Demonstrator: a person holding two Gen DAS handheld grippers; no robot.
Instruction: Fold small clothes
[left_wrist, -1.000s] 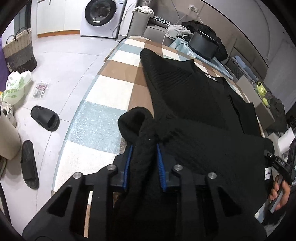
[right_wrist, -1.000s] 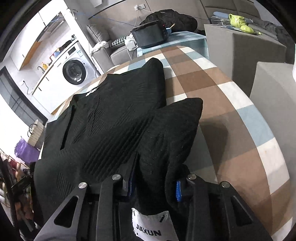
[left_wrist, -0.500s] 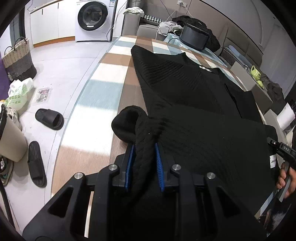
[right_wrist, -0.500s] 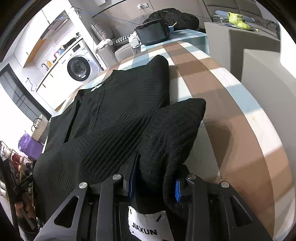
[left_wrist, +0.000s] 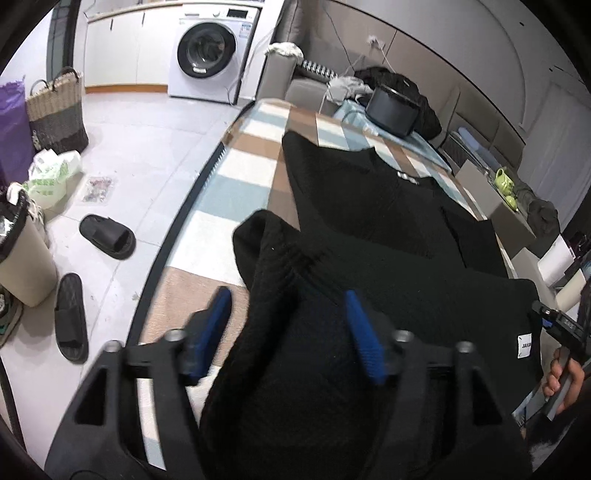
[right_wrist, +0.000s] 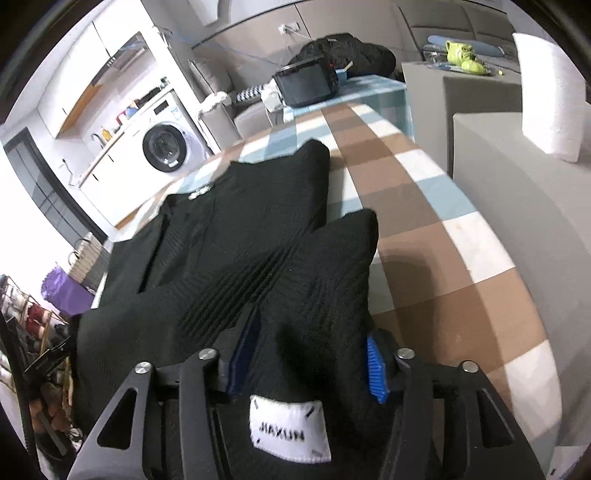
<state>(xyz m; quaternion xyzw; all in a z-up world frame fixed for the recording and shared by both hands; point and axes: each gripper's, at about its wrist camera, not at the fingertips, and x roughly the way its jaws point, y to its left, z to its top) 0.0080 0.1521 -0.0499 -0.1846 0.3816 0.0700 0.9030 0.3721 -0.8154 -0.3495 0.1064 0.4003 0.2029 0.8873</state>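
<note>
A black knit sweater lies flat on the checked tablecloth, collar at the far end. Its near part is folded over toward the collar. My left gripper is opening; a bunched corner of the sweater lies between the blue pads, and the left pad stands clear of it. My right gripper is opening too, with the other corner of the sweater and its white label loose between the pads. A hand holds the right gripper at the left wrist view's right edge.
A black appliance stands at the table's far end. Grey boxes and a paper roll flank the table's right side. On the floor to the left are slippers, a bin, a woven basket and a washing machine.
Both grippers were shut on the sweater's corners; their jaws have now spread wide and the cloth sits loose between them. Both hands have moved with the fold.
</note>
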